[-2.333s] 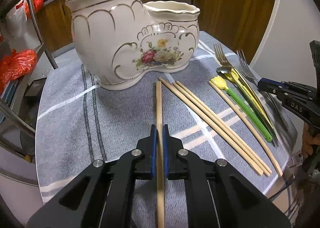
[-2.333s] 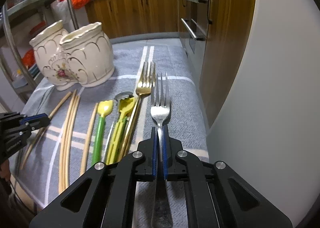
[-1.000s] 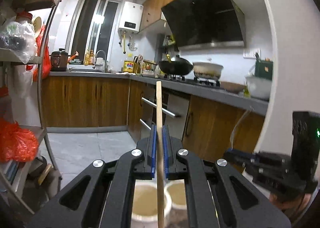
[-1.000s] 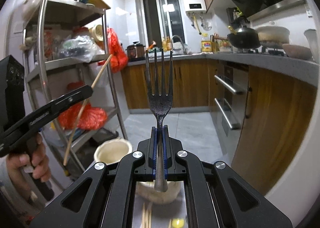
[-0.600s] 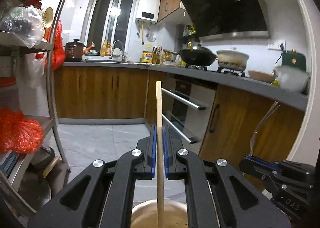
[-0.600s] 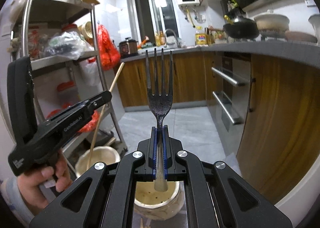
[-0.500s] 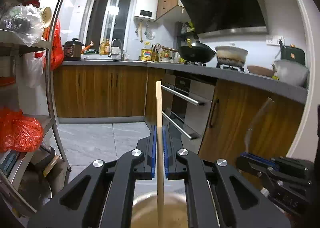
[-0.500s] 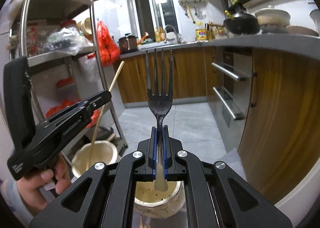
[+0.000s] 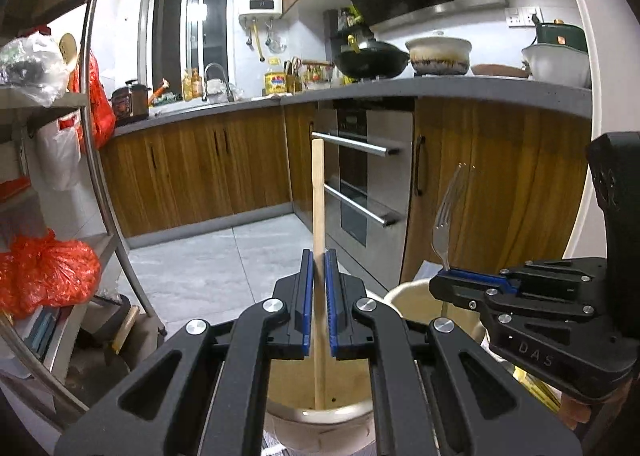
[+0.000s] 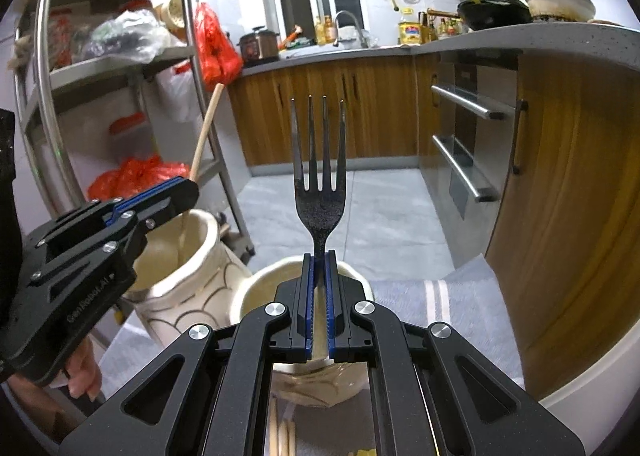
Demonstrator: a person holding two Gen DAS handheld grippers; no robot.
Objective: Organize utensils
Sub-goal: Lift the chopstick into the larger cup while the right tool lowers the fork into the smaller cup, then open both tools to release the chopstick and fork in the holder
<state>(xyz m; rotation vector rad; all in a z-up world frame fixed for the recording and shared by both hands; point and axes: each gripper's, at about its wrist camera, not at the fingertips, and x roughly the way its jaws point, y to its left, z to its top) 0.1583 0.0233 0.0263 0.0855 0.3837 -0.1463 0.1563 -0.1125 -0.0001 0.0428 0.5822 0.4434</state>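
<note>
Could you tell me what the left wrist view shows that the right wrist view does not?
Only the left wrist view looks down the chopstick into the holder's taller mouth. Only the right wrist view shows the cloth, the chopsticks lying below, and a hand. Both show the left claw shut on the chopstick, the right claw shut on the fork, and the holder.

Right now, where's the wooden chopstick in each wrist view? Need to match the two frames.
Left wrist: chopstick stands upright at centre, clamped in the left gripper, its lower end down inside the ceramic holder.
Right wrist: chopstick leans at left, rising from the left gripper above the holder's left compartment.
Shared landmark: the oven's two steel handles.
</note>
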